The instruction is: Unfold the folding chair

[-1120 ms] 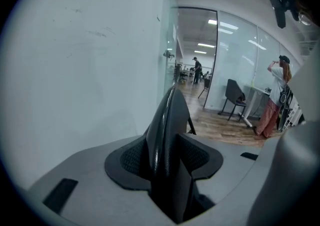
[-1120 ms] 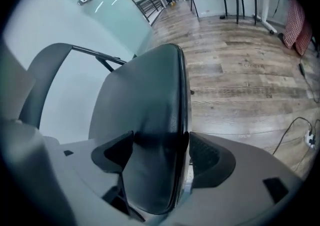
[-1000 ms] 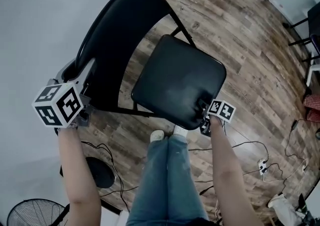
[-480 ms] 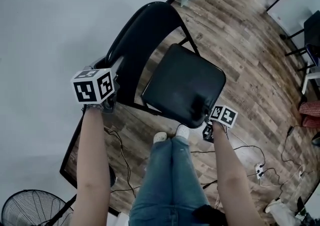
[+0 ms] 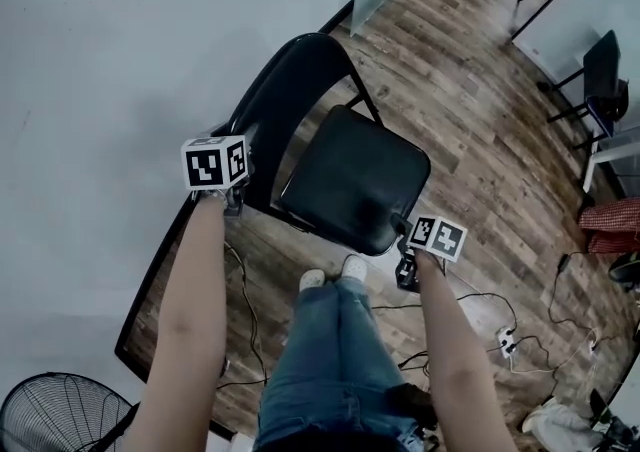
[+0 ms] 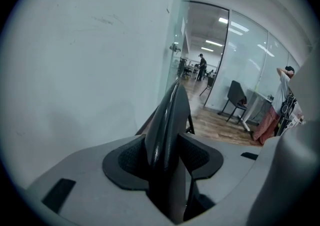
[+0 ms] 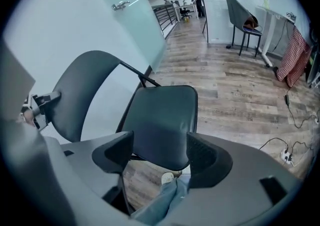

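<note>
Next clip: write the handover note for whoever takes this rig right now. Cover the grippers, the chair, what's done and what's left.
Left hand-held gripper: shut on the side edge of the chair's backrest.
Right hand-held gripper: open and empty, by the near right corner of the seat, not touching it.
Chair: stands on the wooden floor next to the wall. The seat is swung down and faces up, and the backrest is upright.
Done: the chair looks unfolded.
Left: check that the seat is fully down and the chair steady, then release the backrest.
</note>
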